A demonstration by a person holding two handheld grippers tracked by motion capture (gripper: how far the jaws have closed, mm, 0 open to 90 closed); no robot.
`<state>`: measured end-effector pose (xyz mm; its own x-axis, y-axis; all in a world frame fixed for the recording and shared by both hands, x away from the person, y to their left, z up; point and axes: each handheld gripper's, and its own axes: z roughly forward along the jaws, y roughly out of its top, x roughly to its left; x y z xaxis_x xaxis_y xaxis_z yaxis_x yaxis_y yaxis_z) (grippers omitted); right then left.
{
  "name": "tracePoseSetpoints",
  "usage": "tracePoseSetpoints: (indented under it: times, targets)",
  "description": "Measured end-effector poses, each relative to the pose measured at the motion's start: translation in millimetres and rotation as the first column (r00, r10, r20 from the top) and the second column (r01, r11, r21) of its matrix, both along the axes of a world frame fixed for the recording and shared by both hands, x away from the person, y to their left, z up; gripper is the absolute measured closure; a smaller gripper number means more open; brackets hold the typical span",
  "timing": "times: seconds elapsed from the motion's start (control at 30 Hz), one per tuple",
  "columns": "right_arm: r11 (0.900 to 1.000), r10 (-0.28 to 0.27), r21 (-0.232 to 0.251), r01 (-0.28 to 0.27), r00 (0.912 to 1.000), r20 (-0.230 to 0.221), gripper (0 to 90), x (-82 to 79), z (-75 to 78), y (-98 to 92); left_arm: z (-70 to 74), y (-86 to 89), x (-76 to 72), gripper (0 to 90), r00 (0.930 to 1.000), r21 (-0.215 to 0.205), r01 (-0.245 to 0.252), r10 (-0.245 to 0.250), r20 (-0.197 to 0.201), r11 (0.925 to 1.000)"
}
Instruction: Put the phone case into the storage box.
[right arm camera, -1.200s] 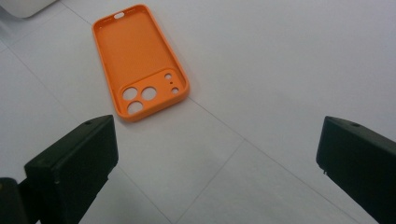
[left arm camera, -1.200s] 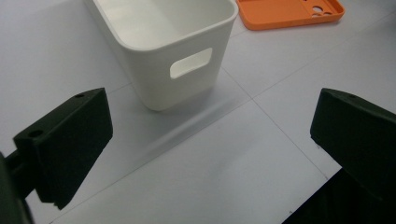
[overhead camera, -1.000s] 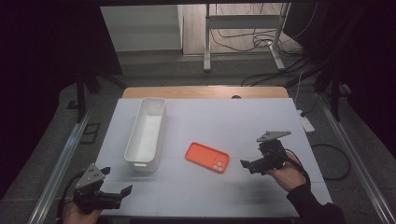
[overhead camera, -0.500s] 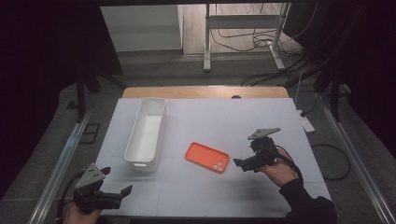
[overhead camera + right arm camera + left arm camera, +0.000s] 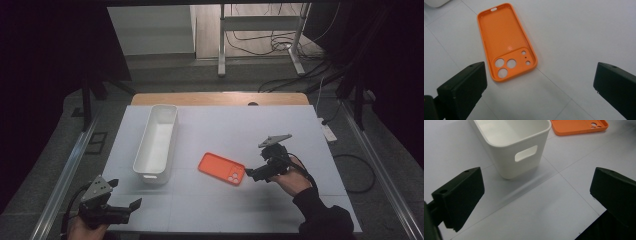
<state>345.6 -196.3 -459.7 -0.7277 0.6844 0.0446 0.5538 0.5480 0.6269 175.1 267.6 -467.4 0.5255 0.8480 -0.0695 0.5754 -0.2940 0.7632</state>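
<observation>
Orange phone case (image 5: 221,169) lies flat on the white worktop (image 5: 300,135), just right of the white bin (image 5: 155,143). Right gripper (image 5: 250,173) has moved in beside its camera end, jaws apart, seemingly ready to grasp. Left gripper (image 5: 125,195) waits open near the front edge.

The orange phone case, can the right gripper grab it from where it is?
Probably yes. The right gripper sits just beside the orange phone case, its fingers wide open and pointing at the camera-hole end. Nothing lies between them on the white table.
</observation>
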Motion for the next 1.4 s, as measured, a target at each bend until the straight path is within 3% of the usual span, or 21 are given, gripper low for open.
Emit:
tracePoseSetpoints:
  times: [1.13, 1.4]
  targets:
    - [0.996, 0.079, -0.037, -0.08, 0.9962, -0.037, 0.0, 16.3, -6.7, 53.1, -0.1, 0.0, 0.0, 0.4, 1.0, 0.001, 0.003, -0.003, 0.0, 1.0]
    - [0.994, 0.095, -0.046, -0.098, 0.9942, -0.051, 0.0, 19.3, -9.2, 58.3, -0.1, 0.3, 0.0, 0.4, 1.0, 0.0, 0.005, -0.005, 0.0, 1.0]
